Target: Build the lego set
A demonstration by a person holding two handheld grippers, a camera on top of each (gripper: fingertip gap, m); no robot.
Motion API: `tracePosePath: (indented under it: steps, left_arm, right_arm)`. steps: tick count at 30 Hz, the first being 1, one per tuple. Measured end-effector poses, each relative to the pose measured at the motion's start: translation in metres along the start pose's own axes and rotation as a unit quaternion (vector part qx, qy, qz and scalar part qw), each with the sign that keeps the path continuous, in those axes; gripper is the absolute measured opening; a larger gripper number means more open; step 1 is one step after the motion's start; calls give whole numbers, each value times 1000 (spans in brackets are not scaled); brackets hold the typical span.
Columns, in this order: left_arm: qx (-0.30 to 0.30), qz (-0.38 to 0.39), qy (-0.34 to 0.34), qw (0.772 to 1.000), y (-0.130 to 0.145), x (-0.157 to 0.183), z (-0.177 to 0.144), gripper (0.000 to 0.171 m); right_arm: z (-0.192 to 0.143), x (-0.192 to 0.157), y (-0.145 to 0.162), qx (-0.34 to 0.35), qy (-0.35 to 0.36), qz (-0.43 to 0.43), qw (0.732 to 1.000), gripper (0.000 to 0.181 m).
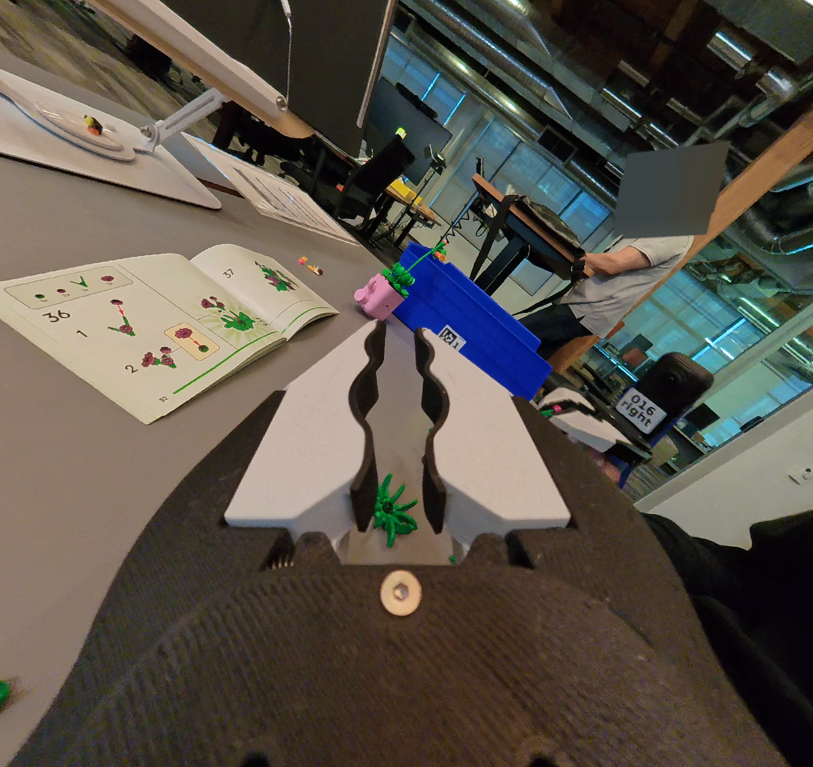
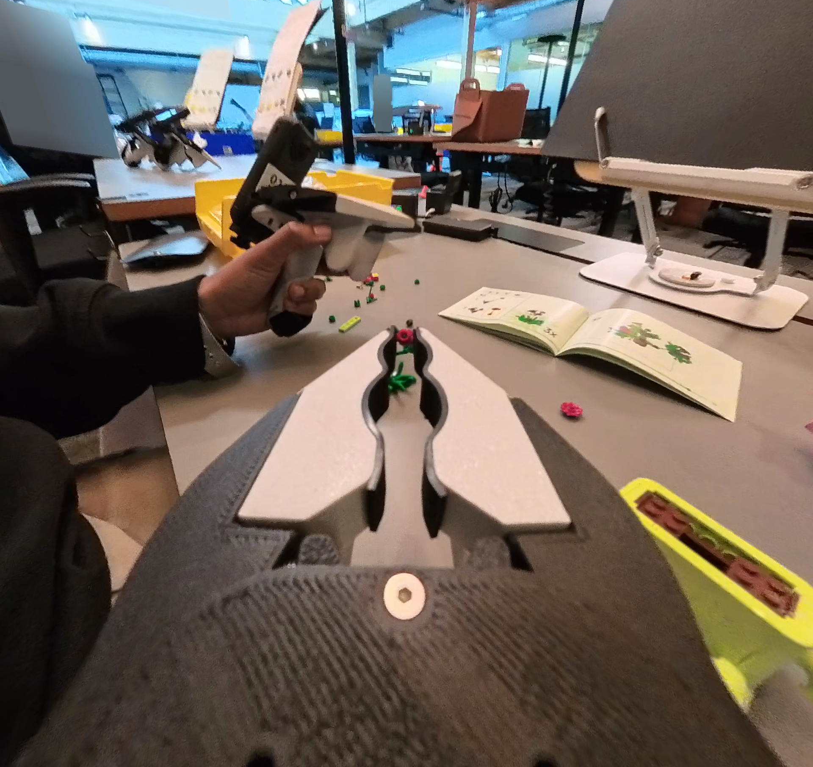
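The lego set is lying scattered around me in pieces, and the piece I am working on, a magenta flower (image 2: 405, 335) on a thin green stem, is sitting clamped between the tips of my right gripper (image 2: 405, 335), at twelve o'clock in the right wrist view; the stem is hanging down toward a green leaf piece (image 2: 399, 381) that shows between the fingers, though I cannot tell whether the two are joined. I am pinching the flower at the very tips, probably so that the stem stays free to be plugged in. My left gripper (image 1: 397, 328) is holding nothing, its fingers standing apart with a plain gap, and a spiky green leaf (image 1: 393, 509) is showing on the table (image 1: 88, 504) through that gap at six o'clock of the fingertips. I am keeping that hand raised above the loose green and red bits (image 2: 369, 292), seemingly ready to brace or fetch a part. At twelve o'clock of the left tips the pink pot with its green plant (image 1: 382, 295) is resting against a blue bin (image 1: 475, 319), likely the assembly awaiting this flower. The instruction booklet (image 1: 167, 319) is lying open at ten o'clock, where I can read the step. A spare magenta flower (image 2: 571, 409) is waiting at three o'clock of my right tips, and a lime-yellow holder with dark red bricks (image 2: 726, 570) is sitting at four o'clock.
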State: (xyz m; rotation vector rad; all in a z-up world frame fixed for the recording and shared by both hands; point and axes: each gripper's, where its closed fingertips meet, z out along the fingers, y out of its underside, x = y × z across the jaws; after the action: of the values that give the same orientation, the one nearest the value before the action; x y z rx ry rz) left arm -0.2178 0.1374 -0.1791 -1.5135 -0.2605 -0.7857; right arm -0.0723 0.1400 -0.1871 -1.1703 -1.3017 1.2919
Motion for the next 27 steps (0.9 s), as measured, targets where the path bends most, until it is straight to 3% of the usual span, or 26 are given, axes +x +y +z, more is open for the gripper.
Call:
tracePosePath:
  steps: [4, 16, 24, 27]
  left_arm:
    - [-10, 1, 5, 1000, 4, 2, 3, 12]
    - [25, -27, 16, 999, -12, 0, -11, 13]
    - [50, -55, 36, 997, -19, -1, -18, 17]
    - [42, -45, 16, 998, -17, -6, -18, 17]
  right_arm:
    - [2, 9, 1, -4, -12, 45, 999, 4]
    - [22, 10, 29, -106, -9, 50, 993, 5]
    - [35, 9, 31, -114, -31, 49, 992, 5]
    - [37, 6, 33, -120, -40, 43, 991, 5]
